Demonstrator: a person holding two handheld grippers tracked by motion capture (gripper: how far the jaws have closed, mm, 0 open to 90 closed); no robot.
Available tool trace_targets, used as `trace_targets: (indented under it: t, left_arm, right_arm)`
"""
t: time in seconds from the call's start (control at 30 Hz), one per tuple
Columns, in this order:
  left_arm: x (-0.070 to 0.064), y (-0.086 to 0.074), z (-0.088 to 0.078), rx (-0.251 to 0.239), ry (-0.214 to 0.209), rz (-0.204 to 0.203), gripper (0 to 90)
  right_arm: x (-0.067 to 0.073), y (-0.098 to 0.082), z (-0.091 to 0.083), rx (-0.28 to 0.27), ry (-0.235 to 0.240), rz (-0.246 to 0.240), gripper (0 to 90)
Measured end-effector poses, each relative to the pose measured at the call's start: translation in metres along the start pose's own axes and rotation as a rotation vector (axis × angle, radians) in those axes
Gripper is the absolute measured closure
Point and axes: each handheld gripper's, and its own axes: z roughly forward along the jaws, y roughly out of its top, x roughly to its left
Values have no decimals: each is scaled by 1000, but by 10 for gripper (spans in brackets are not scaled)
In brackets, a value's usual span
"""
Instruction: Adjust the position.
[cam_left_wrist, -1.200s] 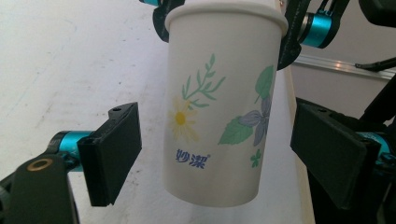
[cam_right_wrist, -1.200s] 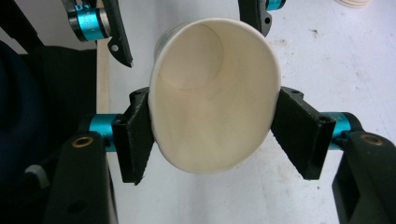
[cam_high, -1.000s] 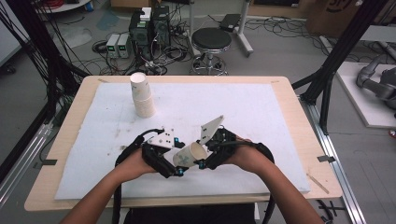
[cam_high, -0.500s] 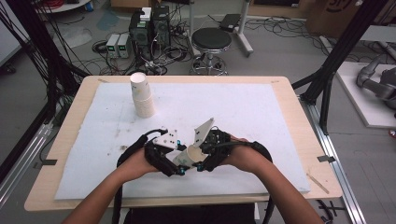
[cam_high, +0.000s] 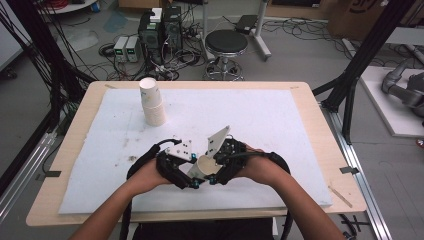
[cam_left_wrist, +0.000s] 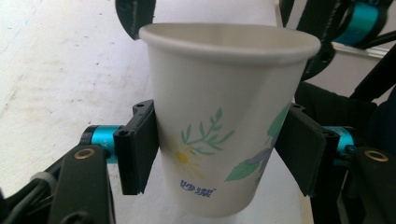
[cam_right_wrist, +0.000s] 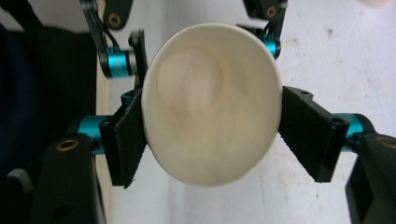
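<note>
Cup: the paper cup (cam_high: 204, 167) hangs in the air between the two hands, nearer the person than the cup stack (cam_high: 152, 102) and off to its right, clear of the surface (cam_high: 280, 120).
Cup stack: it stands upside down on the far left part of the surface, well apart from both hands, and nothing is touching it.
Left tool: the left tool (cam_high: 192, 182) has just been closing, and here it is with the cup between its jaws. In the left gripper view both black pads sit against the printed wall, below the rim, so it is holding the cup.
Right tool: the right tool (cam_high: 212, 179) has just been opening, with the same cup between its jaws. In the right gripper view the cup's mouth faces the camera; one pad lies close along the wall and the other stands right at its edge, with no squeeze to be seen. The grip looks let go.
Done so far: one cup is up off the surface and the hand-over looks all but made, with the left side taking the hold.
Left to do: the right tool has to draw clear, and then the cup needs a place, most likely over by the cup stack.
Watch for: a thin wall that dents under a hard pinch.
</note>
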Motion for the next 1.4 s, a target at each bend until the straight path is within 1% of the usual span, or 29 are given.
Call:
trace_targets:
  t: [0.1, 0.17, 0.23, 0.3, 0.33, 0.43, 0.47, 0.5, 0.53, 0.57, 0.6, 0.67, 0.7, 0.73, 0.77, 0.8, 0.87, 0.9, 0.97, 1.0, 1.03, 1.13, 1.17, 1.2, 1.23, 1.27, 1.3, 1.37, 1.4]
  left_arm:
    - [1, -3, -1, -22, 4, -17, 323]
    - [2, -5, -2, -29, 7, -28, 321]
    - [2, -8, -3, -42, 14, -44, 318]
    - [3, -11, -4, -60, 23, -53, 317]
    - [3, -13, -4, -77, 28, -62, 316]
    - [4, -18, -7, -89, 47, -78, 316]
    - [4, -20, -8, -117, 50, -91, 315]
    - [5, -23, -10, -128, 58, -98, 316]
    - [5, -23, -10, -128, 58, -98, 316]
    - [6, -27, -11, -146, 76, -112, 316]
    - [6, -28, -12, -157, 85, -124, 316]
    - [7, -32, -14, -183, 110, -133, 316]
    - [7, -32, -14, -183, 110, -133, 314]
    - [8, -37, -16, -219, 139, -150, 314]
    - [10, -40, -18, -230, 161, -154, 314]
    - [10, -42, -19, -236, 176, -158, 313]
    - [12, -47, -21, -267, 206, -176, 313]
    - [13, -50, -23, -284, 230, -188, 312]
    - [13, -54, -26, -308, 256, -198, 311]
    - [14, -57, -28, -325, 272, -207, 310]
    - [14, -59, -29, -331, 282, -206, 309]
    - [15, -63, -33, -358, 306, -217, 309]
    - [15, -63, -33, -358, 306, -217, 309]
    - [15, -64, -35, -367, 318, -219, 309]
    - [15, -65, -37, -381, 325, -223, 309]
    - [15, -67, -38, -396, 336, -226, 308]
    - [15, -68, -39, -407, 341, -229, 309]
    - [15, -69, -40, -410, 349, -230, 309]
    - [14, -72, -42, -420, 364, -231, 308]
  right_arm:
    - [-1, -3, -4, -48, 7, 38, 234]
    - [-3, -5, -7, -95, 13, 58, 219]
    - [-5, -9, -13, -158, 13, 84, 217]
    - [-6, -14, -18, -204, 14, 106, 217]
    - [-6, -16, -20, -220, 7, 113, 217]
    - [-6, -26, -26, -275, -13, 148, 217]
    - [-6, -31, -28, -290, -21, 162, 217]
    - [-6, -37, -29, -308, -32, 178, 217]
    - [-6, -37, -29, -308, -32, 178, 217]
    - [-5, -50, -32, -342, -55, 217, 218]
    - [-5, -54, -33, -355, -64, 231, 218]
    - [-4, -65, -35, -373, -92, 264, 217]
    - [-4, -71, -36, -382, -112, 278, 217]
    - [-3, -78, -37, -399, -135, 293, 217]
    - [-2, -82, -37, -409, -149, 312, 218]
    - [-1, -90, -37, -420, -180, 321, 218]
    - [2, -101, -38, -440, -244, 354, 218]
    - [4, -106, -38, -459, -265, 369, 218]
    - [8, -119, -39, -488, -321, 400, 217]
    - [10, -123, -39, -495, -334, 409, 217]
    - [12, -130, -39, -500, -352, 431, 215]
    - [16, -146, -37, -510, -393, 473, 215]
    - [17, -152, -36, -515, -408, 486, 215]
    - [17, -152, -36, -515, -408, 486, 215]
    - [19, -159, -36, -520, -418, 504, 215]
    - [21, -169, -35, -519, -443, 531, 215]
    - [22, -172, -35, -515, -447, 540, 215]
    - [23, -179, -36, -506, -461, 556, 215]
    - [23, -182, -37, -502, -473, 559, 215]
